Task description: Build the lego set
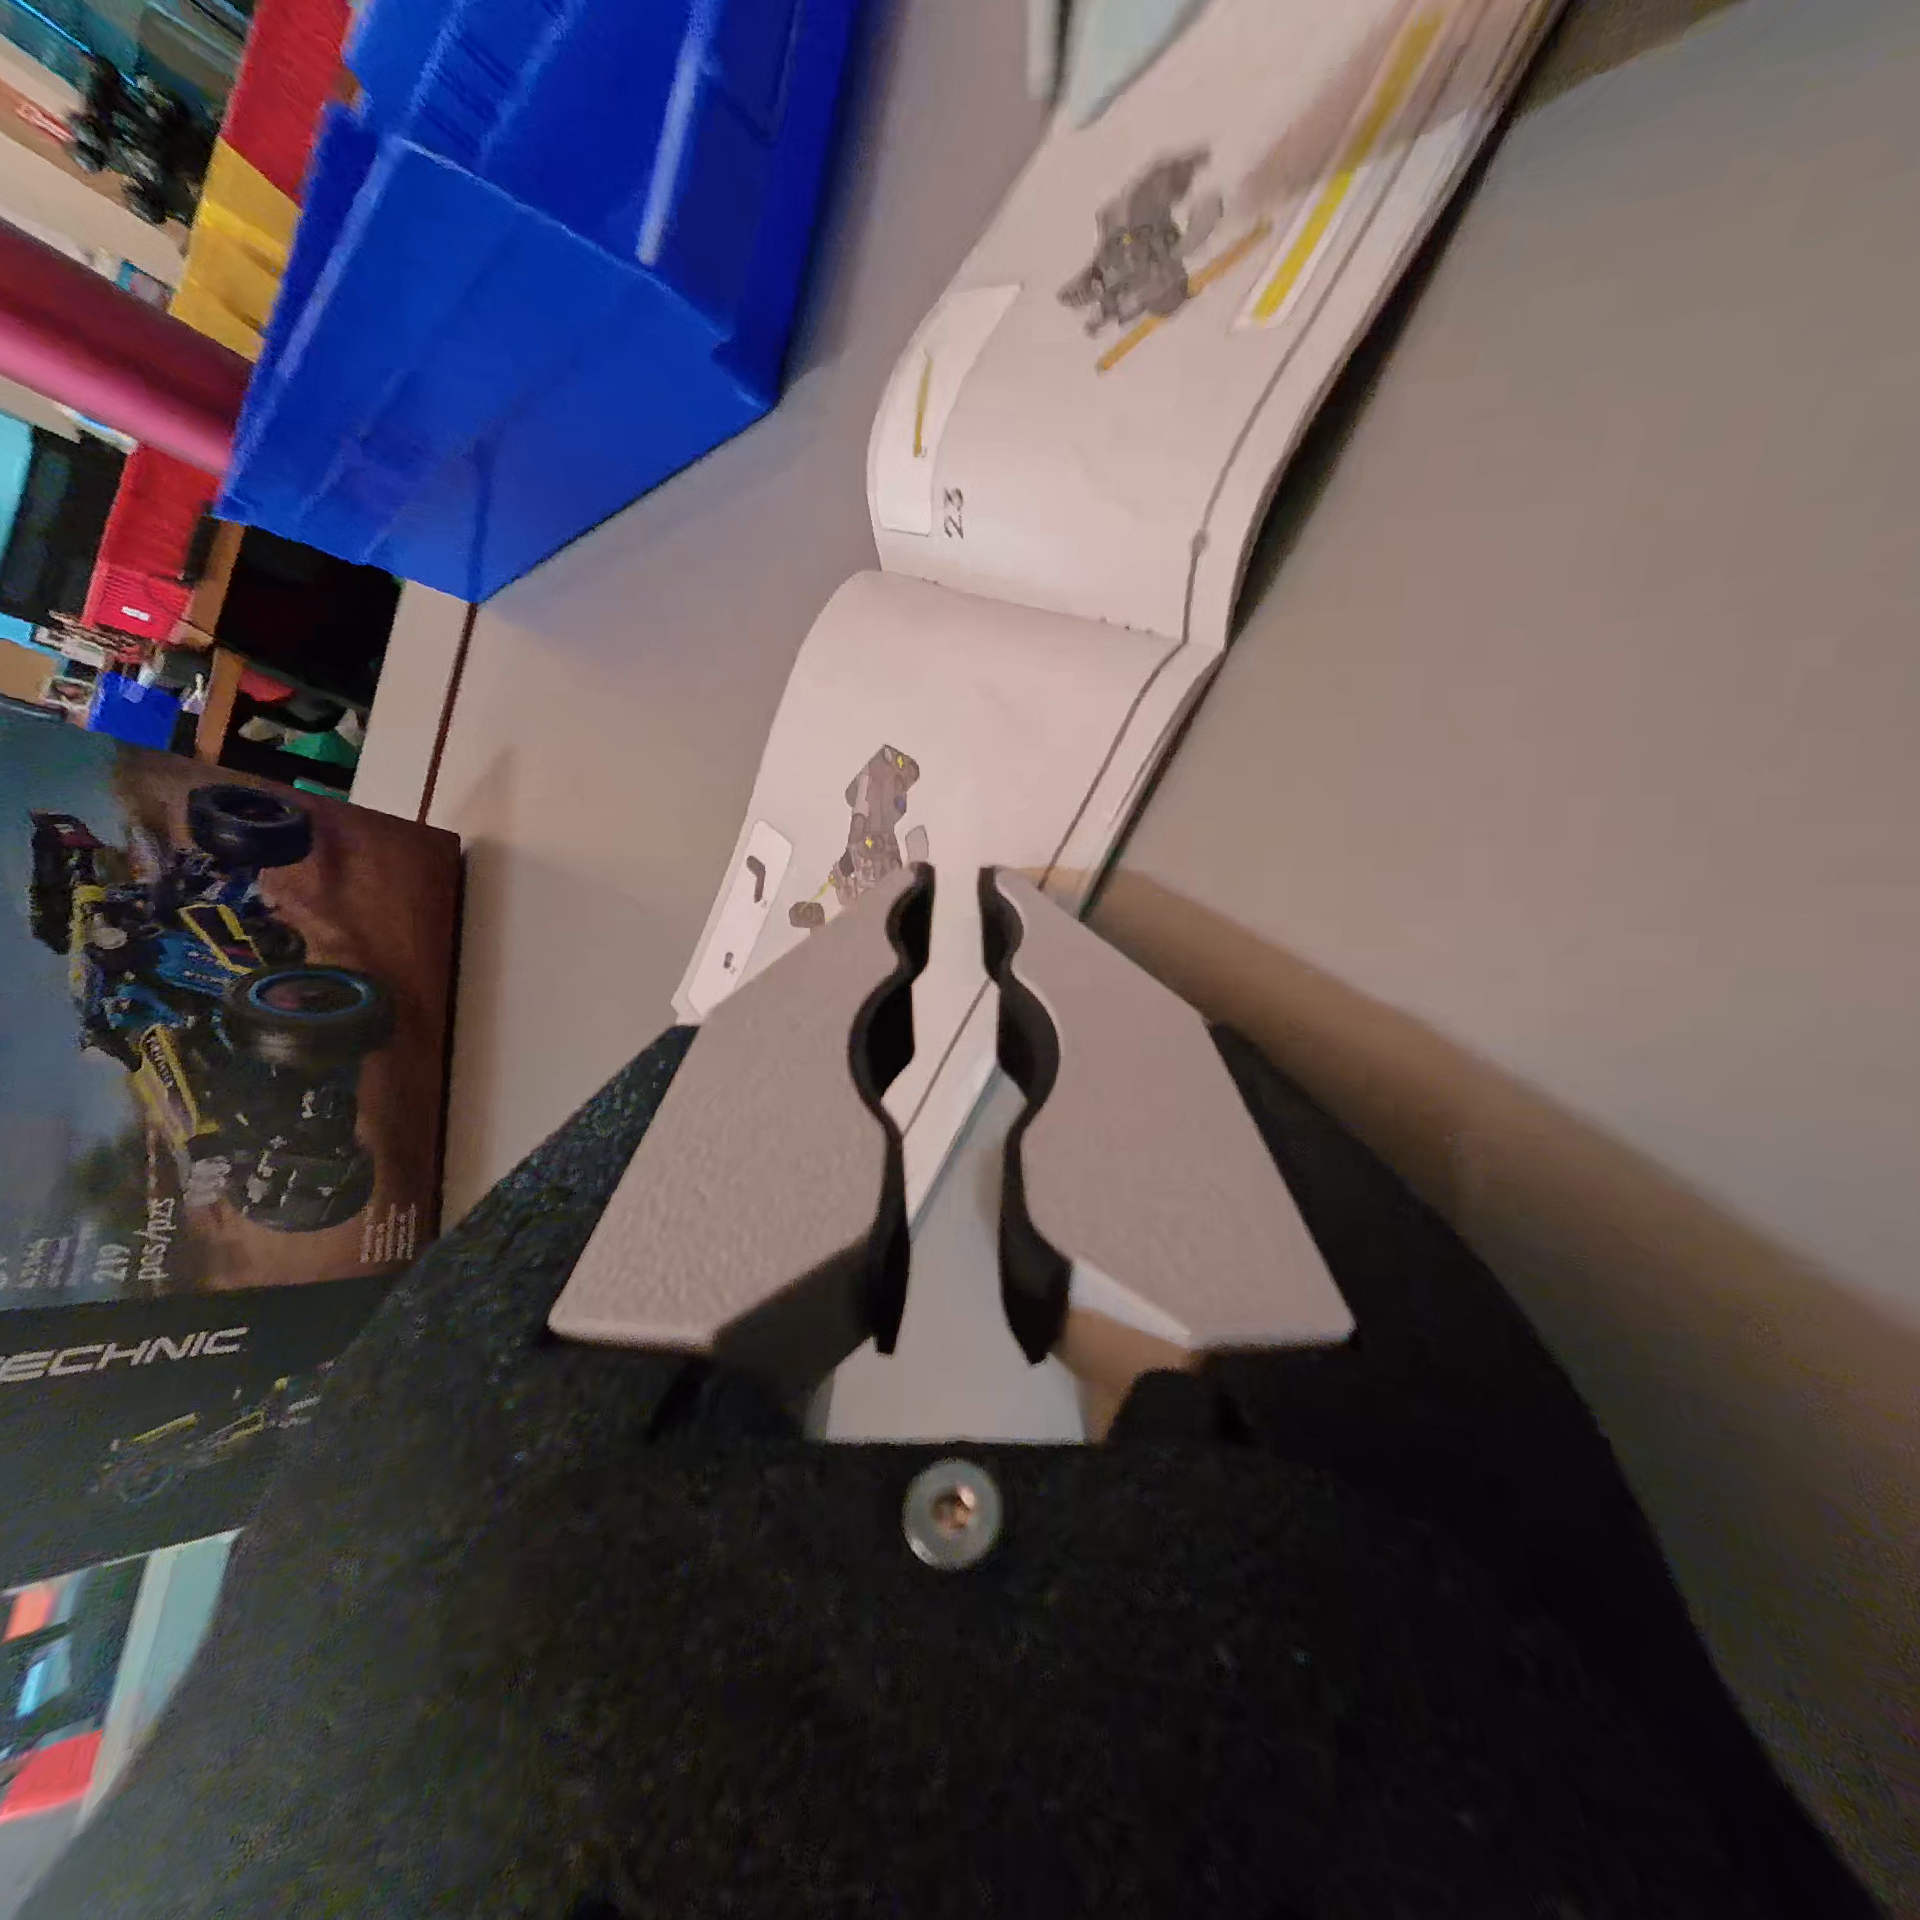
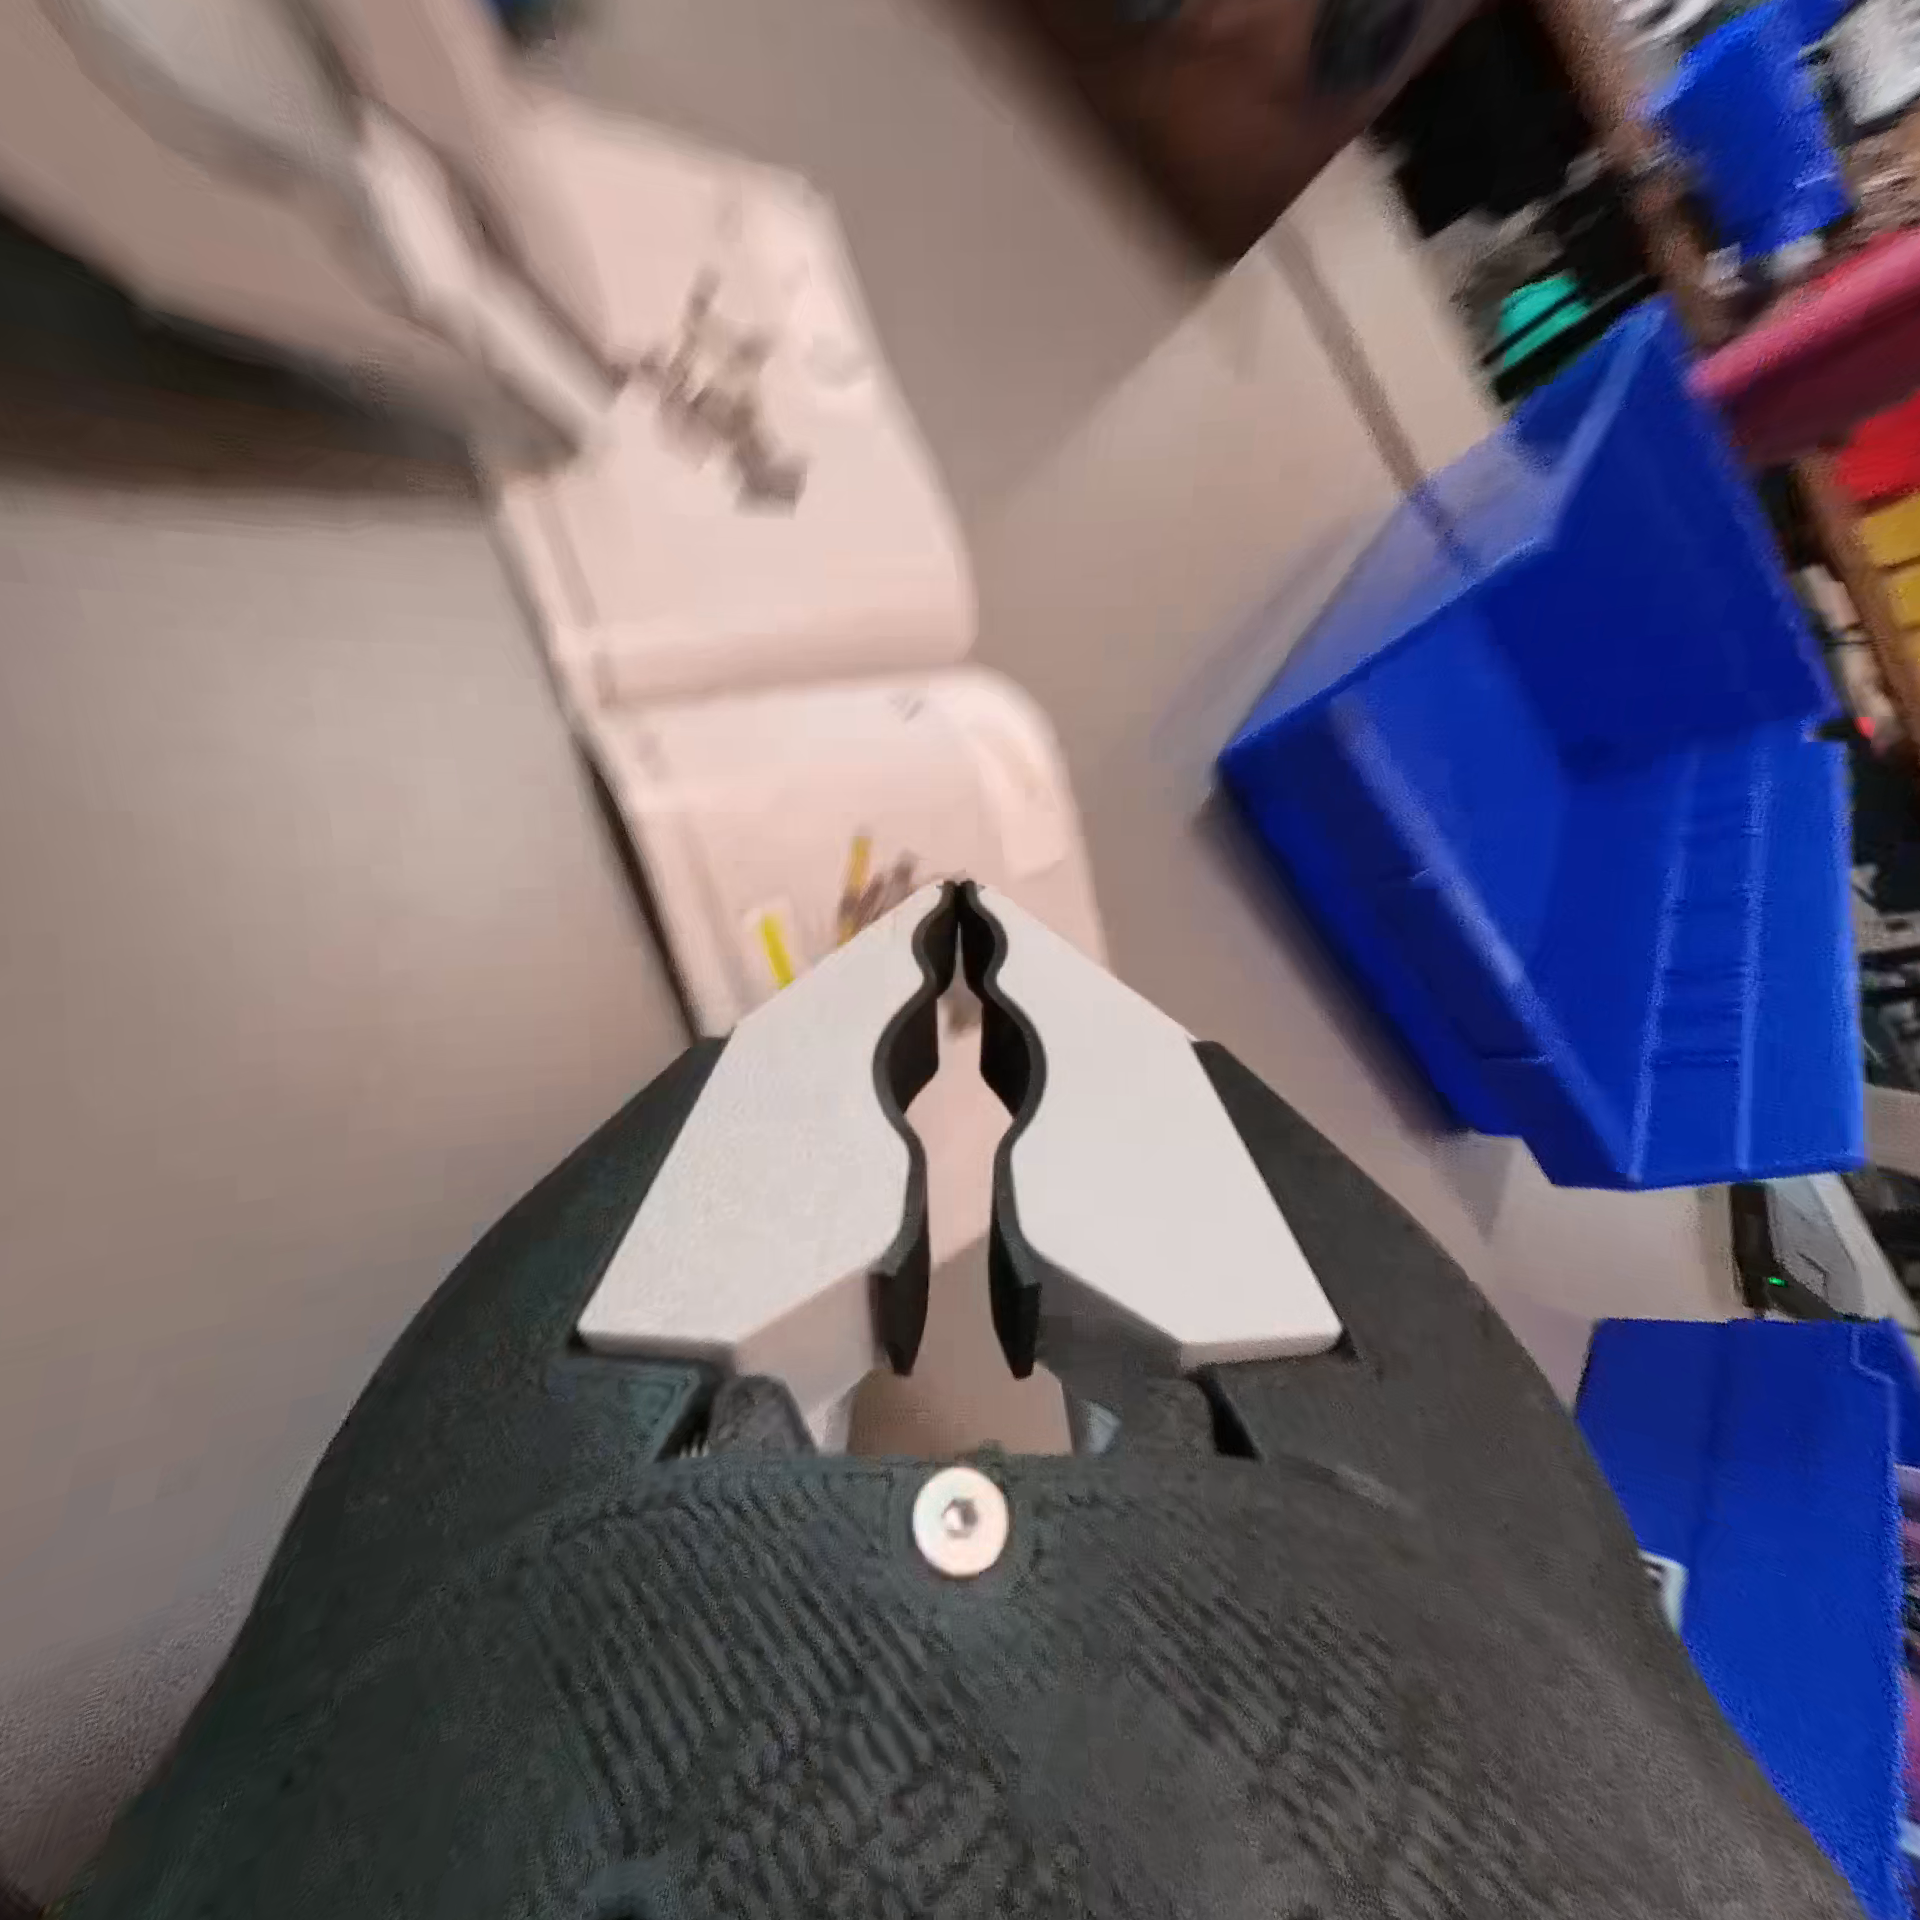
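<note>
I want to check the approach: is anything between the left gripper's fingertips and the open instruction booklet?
Nothing visible. The left gripper, jaws slightly apart and empty, points straight at the open instruction booklet; the blue bin and toy box sit off to the side.

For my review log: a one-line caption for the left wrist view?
Left gripper, jaws apart and empty, above an open instruction booklet beside blue bins.

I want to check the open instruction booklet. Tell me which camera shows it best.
The left wrist view: the instruction booklet lies open and fairly sharp, both pages' diagrams visible beyond the left gripper. The right wrist view shows it smeared by motion blur.
</note>
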`<state>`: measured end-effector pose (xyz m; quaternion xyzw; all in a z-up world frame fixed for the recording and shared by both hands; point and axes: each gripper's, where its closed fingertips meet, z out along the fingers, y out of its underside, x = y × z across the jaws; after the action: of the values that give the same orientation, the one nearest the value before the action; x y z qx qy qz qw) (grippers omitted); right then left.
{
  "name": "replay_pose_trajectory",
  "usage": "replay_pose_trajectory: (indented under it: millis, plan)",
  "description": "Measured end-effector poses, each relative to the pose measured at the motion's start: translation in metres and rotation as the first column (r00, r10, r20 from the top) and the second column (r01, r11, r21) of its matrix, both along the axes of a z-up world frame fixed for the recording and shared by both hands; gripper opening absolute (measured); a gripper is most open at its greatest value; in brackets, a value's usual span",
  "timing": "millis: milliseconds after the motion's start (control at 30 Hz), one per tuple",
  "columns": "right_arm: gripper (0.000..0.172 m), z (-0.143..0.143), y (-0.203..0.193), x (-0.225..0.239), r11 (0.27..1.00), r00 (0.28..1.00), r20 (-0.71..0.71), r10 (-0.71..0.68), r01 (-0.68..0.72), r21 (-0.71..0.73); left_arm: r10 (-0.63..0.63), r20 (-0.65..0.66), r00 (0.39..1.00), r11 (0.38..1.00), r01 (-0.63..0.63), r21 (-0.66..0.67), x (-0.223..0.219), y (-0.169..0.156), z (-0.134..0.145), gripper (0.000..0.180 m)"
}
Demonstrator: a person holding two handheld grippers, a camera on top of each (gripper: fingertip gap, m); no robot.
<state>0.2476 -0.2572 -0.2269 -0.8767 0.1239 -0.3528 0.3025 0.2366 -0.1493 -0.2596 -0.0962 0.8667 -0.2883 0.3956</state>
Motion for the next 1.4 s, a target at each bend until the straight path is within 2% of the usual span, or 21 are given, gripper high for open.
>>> replay_pose_trajectory:
  millis: [33,100,167,267,367,467,533,600,667,833,967,1033,1100,1167,1267,1400]
  plan:
    - [0.000,0.013,0.007,0.008,0.996,0.999,0.018,-0.027,0.025,0.091,-0.006,0.019,1.000,0.999,0.007,-0.040,-0.002,-0.001,0.007,0.005]
    - [0.002,0.022,0.025,0.022,0.978,1.000,0.005,-0.028,0.026,0.209,-0.010,0.092,0.996,0.995,0.019,-0.095,-0.005,0.004,0.024,0.005]
    - [0.008,0.017,0.044,0.032,0.975,1.000,-0.008,0.006,-0.005,0.222,0.019,0.205,0.979,0.995,0.002,-0.101,-0.006,0.021,0.040,0.002]
    - [0.009,-0.007,0.060,0.040,0.993,0.997,-0.060,0.050,-0.043,0.108,0.073,0.379,0.923,0.992,-0.028,-0.121,-0.006,0.056,0.065,0.000]
    - [0.001,-0.033,0.070,0.034,0.993,0.984,-0.129,0.120,-0.120,0.002,0.194,0.527,0.828,0.981,-0.146,-0.131,0.018,0.116,0.093,0.000]
    - [0.000,-0.038,0.076,0.037,0.986,0.985,-0.061,0.164,-0.166,-0.034,0.389,0.554,0.736,0.920,-0.341,-0.193,0.045,0.198,0.108,0.000]
    - [0.000,-0.037,0.079,0.038,0.978,0.980,0.020,0.200,-0.199,-0.065,0.460,0.572,0.679,0.881,-0.430,-0.197,0.055,0.242,0.107,0.000]
    - [0.000,-0.035,0.081,0.038,0.969,0.965,0.116,0.234,-0.221,-0.110,0.515,0.563,0.646,0.840,-0.511,-0.182,0.061,0.274,0.099,0.000]
    - [0.000,-0.034,0.081,0.041,0.973,0.963,0.164,0.214,-0.195,-0.126,0.549,0.557,0.624,0.813,-0.554,-0.180,0.064,0.291,0.093,0.000]
    - [0.000,-0.030,0.082,0.044,0.965,0.934,0.293,0.203,-0.139,-0.223,0.522,0.593,0.613,0.806,-0.581,-0.108,0.064,0.296,0.078,0.000]
    - [0.000,-0.012,0.083,0.045,0.987,0.926,0.341,0.160,-0.138,-0.087,0.537,0.574,0.618,0.775,-0.631,-0.046,0.066,0.306,0.065,0.000]
    - [0.000,0.000,0.084,0.044,0.989,0.918,0.371,0.138,-0.145,-0.007,0.533,0.573,0.622,0.769,-0.638,-0.022,0.066,0.307,0.062,0.000]
    - [0.000,0.010,0.083,0.046,0.991,0.898,0.424,0.115,-0.132,0.010,0.513,0.585,0.628,0.780,-0.625,-0.012,0.065,0.303,0.063,0.000]
    - [0.000,0.017,0.081,0.048,0.993,0.882,0.461,0.095,-0.114,0.014,0.507,0.577,0.640,0.796,-0.605,-0.029,0.064,0.299,0.064,0.000]
    - [0.000,0.016,0.081,0.048,0.994,0.886,0.456,0.084,-0.104,0.018,0.535,0.539,0.650,0.813,-0.570,-0.120,0.063,0.296,0.068,0.000]
    - [0.000,0.018,0.076,0.048,0.999,0.863,0.503,0.052,-0.048,-0.020,0.526,0.471,0.708,0.843,-0.506,-0.180,0.064,0.279,0.065,0.000]
